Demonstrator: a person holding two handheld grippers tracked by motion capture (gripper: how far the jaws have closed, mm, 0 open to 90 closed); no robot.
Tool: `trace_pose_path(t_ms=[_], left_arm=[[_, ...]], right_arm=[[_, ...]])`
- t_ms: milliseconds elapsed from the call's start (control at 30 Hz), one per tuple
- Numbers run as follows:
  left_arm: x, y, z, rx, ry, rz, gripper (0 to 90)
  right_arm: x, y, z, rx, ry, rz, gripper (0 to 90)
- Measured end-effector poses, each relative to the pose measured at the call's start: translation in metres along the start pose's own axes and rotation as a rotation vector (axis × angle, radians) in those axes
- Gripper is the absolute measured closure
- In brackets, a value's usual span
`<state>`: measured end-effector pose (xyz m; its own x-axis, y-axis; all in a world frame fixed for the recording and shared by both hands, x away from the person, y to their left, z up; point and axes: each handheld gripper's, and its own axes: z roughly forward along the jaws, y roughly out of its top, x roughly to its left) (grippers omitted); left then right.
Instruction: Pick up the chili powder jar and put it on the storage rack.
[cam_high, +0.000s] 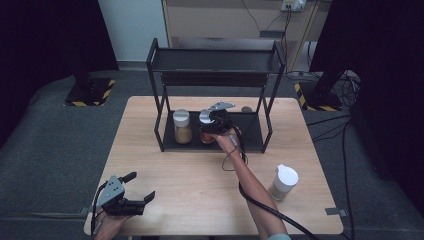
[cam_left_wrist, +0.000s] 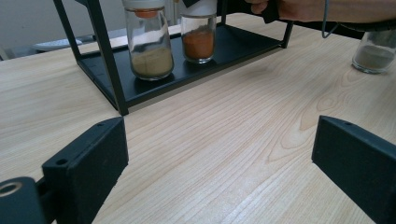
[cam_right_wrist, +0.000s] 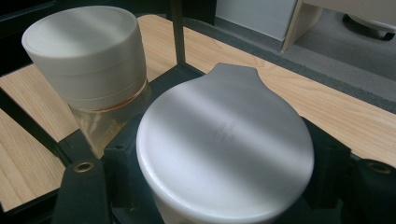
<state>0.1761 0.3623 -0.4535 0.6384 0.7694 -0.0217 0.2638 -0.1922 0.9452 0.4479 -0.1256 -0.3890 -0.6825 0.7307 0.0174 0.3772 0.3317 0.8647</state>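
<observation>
Standing between the right hand-held gripper's (cam_high: 212, 131) jaws: the orange-spice jar (cam_right_wrist: 224, 149).

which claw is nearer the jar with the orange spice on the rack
Right. The right claw is around the orange spice jar at its lid, on the rack's bottom shelf. The left claw rests open at the table's near left corner, well away.

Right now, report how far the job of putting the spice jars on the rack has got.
Done: the tan spice jar stands on the rack's lower shelf. In hand: the right gripper has its jaws around the orange spice jar, which stands on that shelf beside the first. Left: the third jar waits on the table; the left gripper is open and idle.
</observation>
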Motion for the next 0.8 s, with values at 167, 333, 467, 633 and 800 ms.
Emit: trace_pose_path(t_ms=[167, 333, 467, 633, 800], left_arm=[[0.000, 0.000, 0.000, -0.003, 0.002, -0.005, 2.7], [0.000, 0.000, 0.000, -0.001, 0.000, -0.006, 2.6], [0.001, 0.000, 0.000, -0.001, -0.001, -0.009, 2.6], [0.001, 0.000, 0.000, -0.001, -0.001, -0.010, 2.7], [0.001, 0.000, 0.000, -0.002, -0.003, -0.013, 2.6]], right_arm=[[-0.007, -0.001, -0.004, -0.008, 0.021, 0.048, 17.8], [-0.016, 0.010, -0.014, -0.015, 0.021, 0.067, 10.8], [-0.018, 0.020, -0.024, -0.030, 0.014, 0.054, 10.8], [-0.018, 0.028, -0.032, -0.048, 0.016, 0.036, 10.8], [-0.016, 0.033, -0.040, -0.058, 0.023, 0.020, 10.8]])
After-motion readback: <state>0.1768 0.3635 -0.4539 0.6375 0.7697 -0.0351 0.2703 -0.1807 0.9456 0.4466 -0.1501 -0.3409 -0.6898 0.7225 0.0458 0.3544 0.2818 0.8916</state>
